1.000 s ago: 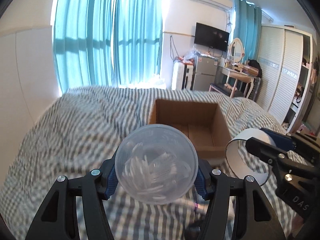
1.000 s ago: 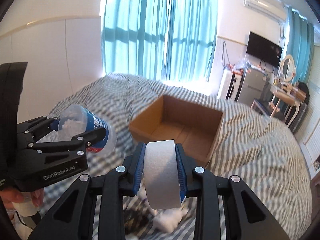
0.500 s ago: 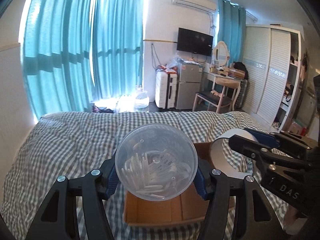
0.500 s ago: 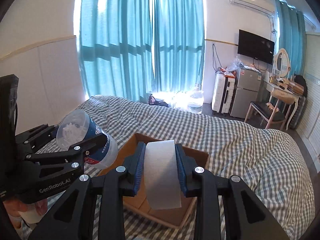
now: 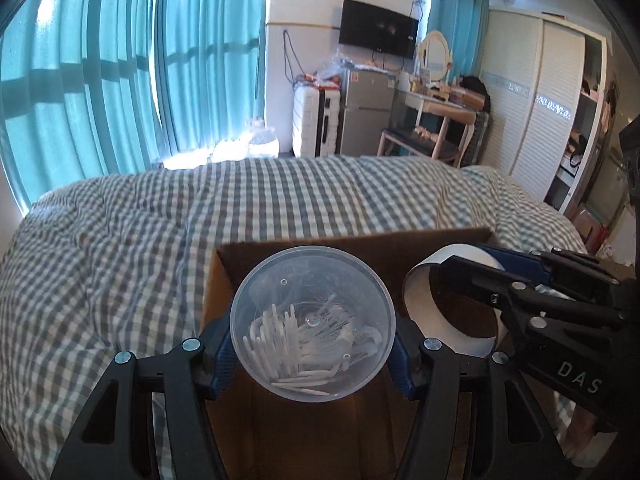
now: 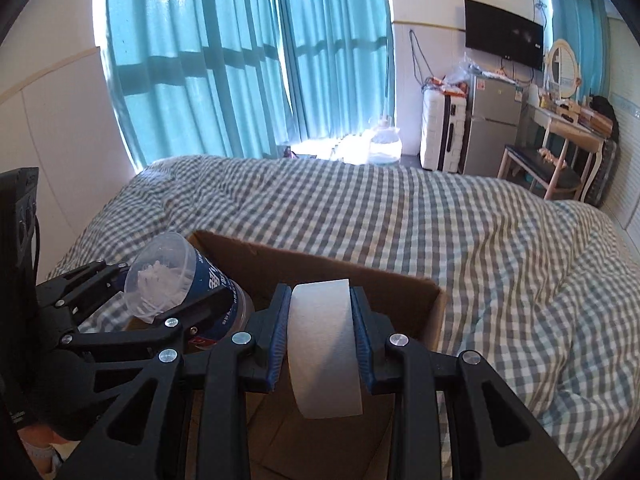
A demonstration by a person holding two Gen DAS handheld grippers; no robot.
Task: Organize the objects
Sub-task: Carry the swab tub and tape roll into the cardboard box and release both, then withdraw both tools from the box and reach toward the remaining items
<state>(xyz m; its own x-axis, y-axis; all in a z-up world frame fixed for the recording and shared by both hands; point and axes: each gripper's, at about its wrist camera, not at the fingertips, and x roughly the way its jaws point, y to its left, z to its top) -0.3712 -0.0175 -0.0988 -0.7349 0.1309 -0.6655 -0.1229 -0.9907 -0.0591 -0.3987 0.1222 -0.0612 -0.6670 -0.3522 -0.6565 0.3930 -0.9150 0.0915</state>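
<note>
My left gripper is shut on a clear plastic jar with a blue label, full of white plastic sticks. It holds the jar over the open cardboard box on the checked bed. The jar also shows in the right wrist view. My right gripper is shut on a white tape roll and holds it over the same box, just right of the jar. The roll also shows in the left wrist view.
The grey-and-white checked bedspread surrounds the box. Teal curtains hang behind the bed. A small fridge, a white suitcase, a dressing table with stool and a white wardrobe stand at the far right.
Both grippers have moved forward with their loads. The box, first ahead of them, now lies right under the jar and the tape roll.
</note>
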